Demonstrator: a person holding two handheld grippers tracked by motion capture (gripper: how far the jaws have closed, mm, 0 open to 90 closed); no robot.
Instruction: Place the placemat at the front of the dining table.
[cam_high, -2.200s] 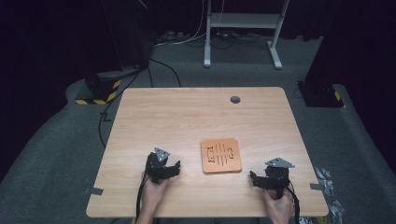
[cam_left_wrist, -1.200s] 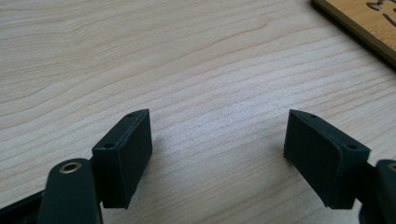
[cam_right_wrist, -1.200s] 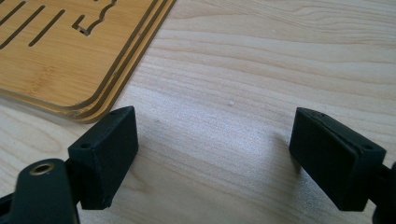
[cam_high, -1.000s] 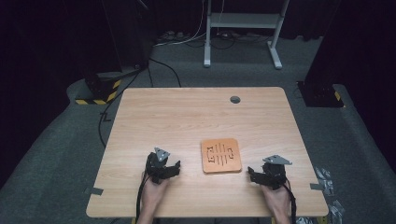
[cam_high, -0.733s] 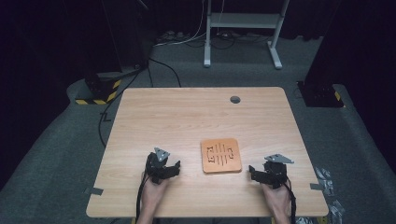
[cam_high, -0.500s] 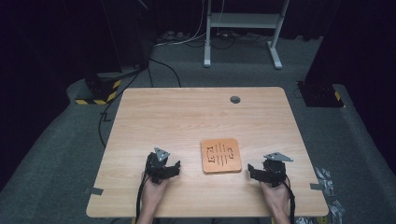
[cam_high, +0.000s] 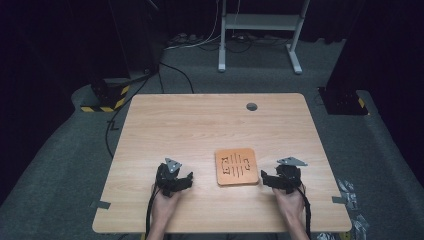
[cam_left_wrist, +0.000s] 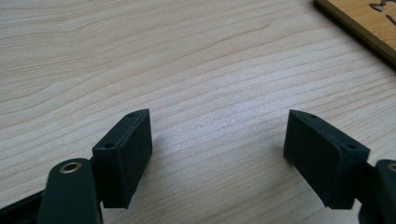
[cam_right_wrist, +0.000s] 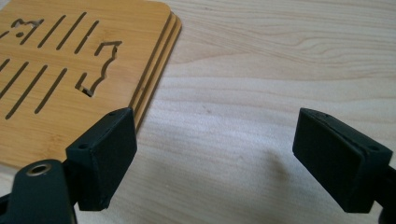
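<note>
A square bamboo trivet (cam_high: 236, 167) with cut slots lies flat near the table's front, between my two grippers. My left gripper (cam_high: 186, 180) rests low on the wood to the trivet's left, open, with only bare table (cam_left_wrist: 215, 93) between its jaws; the trivet's corner (cam_left_wrist: 369, 18) shows at that view's top right. My right gripper (cam_high: 263, 179) sits just right of the trivet, open and holding nothing. In the right gripper view its left jaw overlaps the trivet's stacked edge (cam_right_wrist: 154, 70), and the slotted face (cam_right_wrist: 51, 84) lies to the left.
The light wooden table (cam_high: 215, 125) has a round cable hole (cam_high: 251, 106) near its far edge. Beyond the table are grey carpet, floor cables, a white stand frame (cam_high: 260, 30) and a black-and-yellow striped block (cam_high: 107, 95). Tape tabs mark the front corners.
My right gripper has slid left along the table toward the trivet's right edge. The left gripper and the trivet have stayed where they were.
</note>
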